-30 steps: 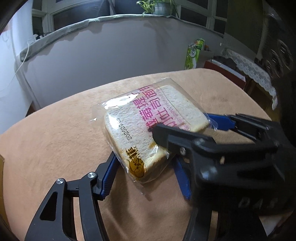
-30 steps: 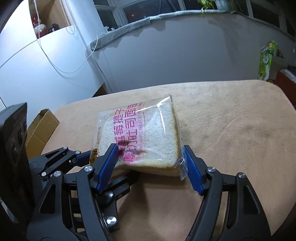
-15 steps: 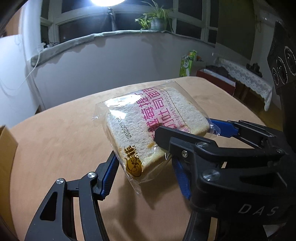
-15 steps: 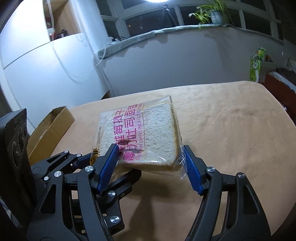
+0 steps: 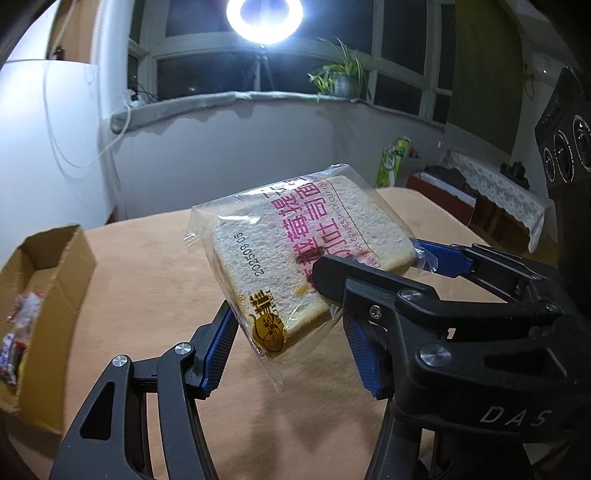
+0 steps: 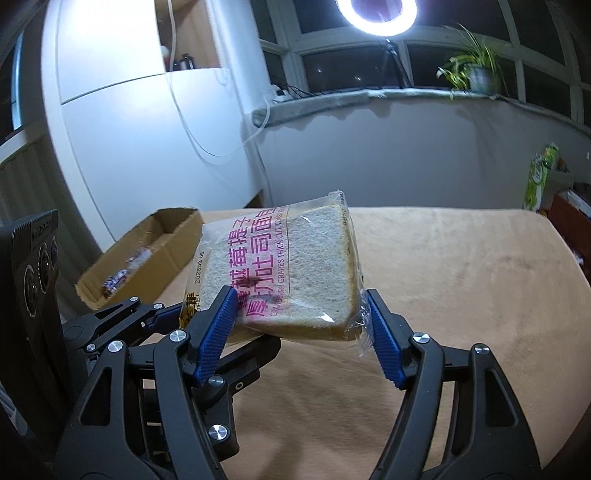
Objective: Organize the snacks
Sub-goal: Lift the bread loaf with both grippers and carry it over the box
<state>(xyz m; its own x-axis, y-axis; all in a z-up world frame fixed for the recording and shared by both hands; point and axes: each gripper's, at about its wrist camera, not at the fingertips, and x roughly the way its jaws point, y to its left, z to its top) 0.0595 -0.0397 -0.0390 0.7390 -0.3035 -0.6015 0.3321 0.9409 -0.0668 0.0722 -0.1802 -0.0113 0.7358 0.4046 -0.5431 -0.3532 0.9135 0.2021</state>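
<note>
A clear bag of sliced toast with pink print (image 5: 295,254) hangs in the air above the tan table (image 5: 147,295). My left gripper (image 5: 291,347) grips its near corner, and my right gripper (image 6: 299,325) grips the other side of the toast bag (image 6: 280,269); both are shut on it. In the left wrist view the right gripper's fingers (image 5: 439,258) cross in from the right. In the right wrist view the left gripper's fingers (image 6: 166,317) come in from the left. An open cardboard box (image 5: 48,277) with small wrapped snacks inside stands at the table's left end; it also shows in the right wrist view (image 6: 147,254).
A green carton (image 6: 539,173) stands beyond the table's far right corner, beside a red cabinet (image 5: 439,199). A grey curved wall with a window sill, a potted plant (image 5: 340,81) and a ring light (image 5: 264,18) lies behind the table.
Both grippers have lifted the toast bag from the table up into the air. The views have tilted up and the cardboard box has come into sight at the left.
</note>
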